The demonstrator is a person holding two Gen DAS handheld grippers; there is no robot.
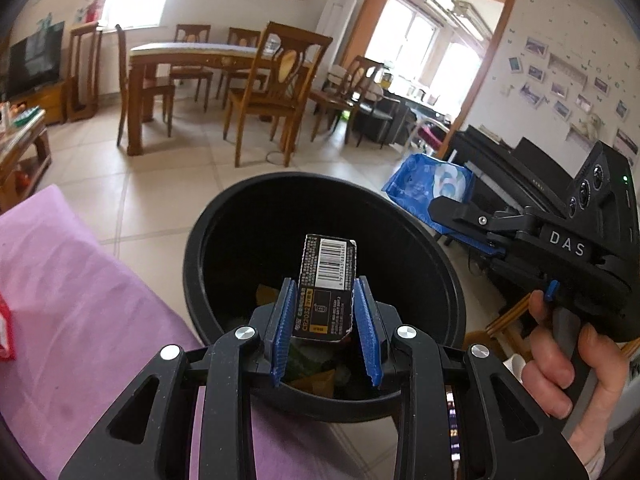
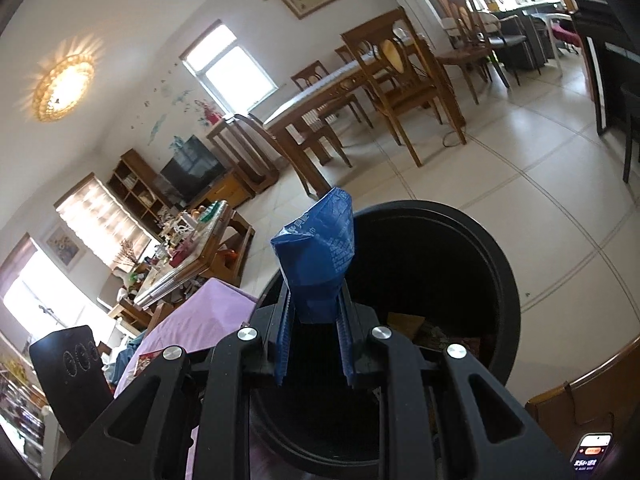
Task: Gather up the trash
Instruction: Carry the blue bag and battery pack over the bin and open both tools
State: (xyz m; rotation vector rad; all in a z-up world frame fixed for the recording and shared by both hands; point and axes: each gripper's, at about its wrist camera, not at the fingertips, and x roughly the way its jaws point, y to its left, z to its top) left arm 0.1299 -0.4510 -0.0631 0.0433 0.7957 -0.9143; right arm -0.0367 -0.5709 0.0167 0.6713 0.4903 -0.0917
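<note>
While both grippers clamp trash, a black bin (image 1: pixel 224 232) stands on tiled floor (image 1: pixel 168 184).

A matt black plastic bin (image 1: pixel 208 240) stands on glossy pale floor tiles (image 1: pixel 160 184). The printed card battery pack (image 1: pixel 326 280), torn at its edges, sits between ribbed blue pads (image 1: pixel 285 320) (rubbery-looking). The crinkled blue wrapper (image 2: pixel 320 256) shines like plastic film; lilac cloth (image 1: pixel 80 300) looks soft and matt.

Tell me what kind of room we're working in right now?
Most likely a home's combined living and dining room: a wooden dining table with matching chairs, a television on a low cabinet, and a black trash bin on the tiled floor.
</note>
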